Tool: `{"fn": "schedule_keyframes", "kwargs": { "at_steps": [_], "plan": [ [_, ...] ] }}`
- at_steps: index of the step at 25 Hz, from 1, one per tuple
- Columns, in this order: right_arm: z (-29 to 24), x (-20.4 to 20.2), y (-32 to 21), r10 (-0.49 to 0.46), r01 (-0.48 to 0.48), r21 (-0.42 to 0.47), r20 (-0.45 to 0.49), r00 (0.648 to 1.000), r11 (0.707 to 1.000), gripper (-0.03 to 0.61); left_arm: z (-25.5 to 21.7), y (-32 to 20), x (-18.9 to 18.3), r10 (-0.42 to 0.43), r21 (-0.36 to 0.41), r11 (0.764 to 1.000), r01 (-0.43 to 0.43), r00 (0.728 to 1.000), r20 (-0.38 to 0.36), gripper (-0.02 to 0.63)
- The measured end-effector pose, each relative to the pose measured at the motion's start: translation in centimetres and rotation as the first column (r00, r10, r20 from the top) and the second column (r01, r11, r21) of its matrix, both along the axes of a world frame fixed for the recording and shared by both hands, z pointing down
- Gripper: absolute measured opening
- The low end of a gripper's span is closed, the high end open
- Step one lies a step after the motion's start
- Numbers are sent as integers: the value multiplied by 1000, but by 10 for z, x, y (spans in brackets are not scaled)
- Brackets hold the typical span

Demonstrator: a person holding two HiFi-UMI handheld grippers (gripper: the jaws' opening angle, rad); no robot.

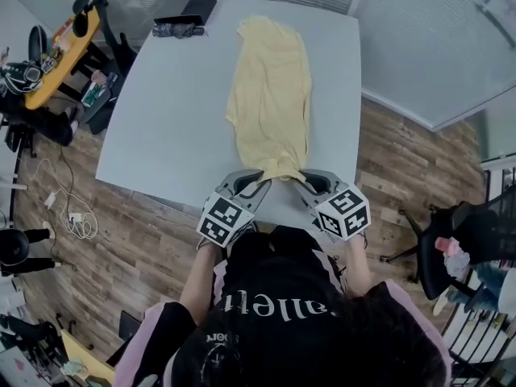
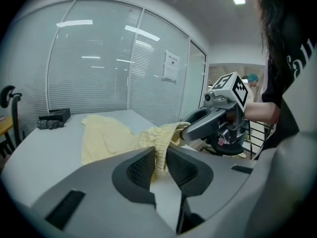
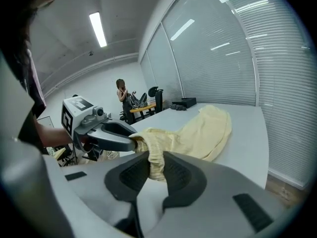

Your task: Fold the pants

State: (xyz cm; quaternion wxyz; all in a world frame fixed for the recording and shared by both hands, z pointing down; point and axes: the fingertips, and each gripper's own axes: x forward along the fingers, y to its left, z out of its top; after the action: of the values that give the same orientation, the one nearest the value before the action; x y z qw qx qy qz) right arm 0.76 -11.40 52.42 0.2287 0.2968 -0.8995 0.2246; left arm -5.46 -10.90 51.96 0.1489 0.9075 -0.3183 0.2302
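Head view: left hand-held gripper (image 1: 258, 185) and right hand-held gripper (image 1: 301, 182) both pinch the yellow pants (image 1: 270, 87) at the near edge of the surface (image 1: 173, 119).

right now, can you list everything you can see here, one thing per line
pale yellow fabric pants: one, pale yellow, lengthwise on the table, near end held by both grippers
white rectangular table: one, white, centre
black flat box: one, black, table's far edge
dark crumpled bundle: one, dark grey, beside the box; can't tell what it is
orange-topped desk: one, orange, left of the table, cluttered
black office chair: one, black, right of the table
left gripper: one, grey, shut on the pants' near end
right gripper: one, grey, shut on the same end
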Motion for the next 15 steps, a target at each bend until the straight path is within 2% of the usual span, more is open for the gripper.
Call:
{"fn": "schedule_keyframes", "kwargs": {
  "at_steps": [4, 8, 11, 15],
  "plan": [
    [-28, -1, 10, -19, 21, -43, 59, 998, 999, 83, -29, 8, 1, 60, -33, 997, -63, 994, -95, 86],
    [-58, -1, 24, -82, 87, -38, 103, 991, 995, 81, -64, 20, 5, 160, -25, 986, -168, 970, -180, 86],
    [-84, 0, 37, -144, 145, -4, 111, 983, 989, 81, -92, 31, 8, 254, 17, 967, -255, 949, -187, 85],
    [-108, 2, 49, -215, 212, 58, 73, 974, 976, 80, -118, 40, 11, 351, 64, 936, -345, 922, -164, 84]
  ]
}}
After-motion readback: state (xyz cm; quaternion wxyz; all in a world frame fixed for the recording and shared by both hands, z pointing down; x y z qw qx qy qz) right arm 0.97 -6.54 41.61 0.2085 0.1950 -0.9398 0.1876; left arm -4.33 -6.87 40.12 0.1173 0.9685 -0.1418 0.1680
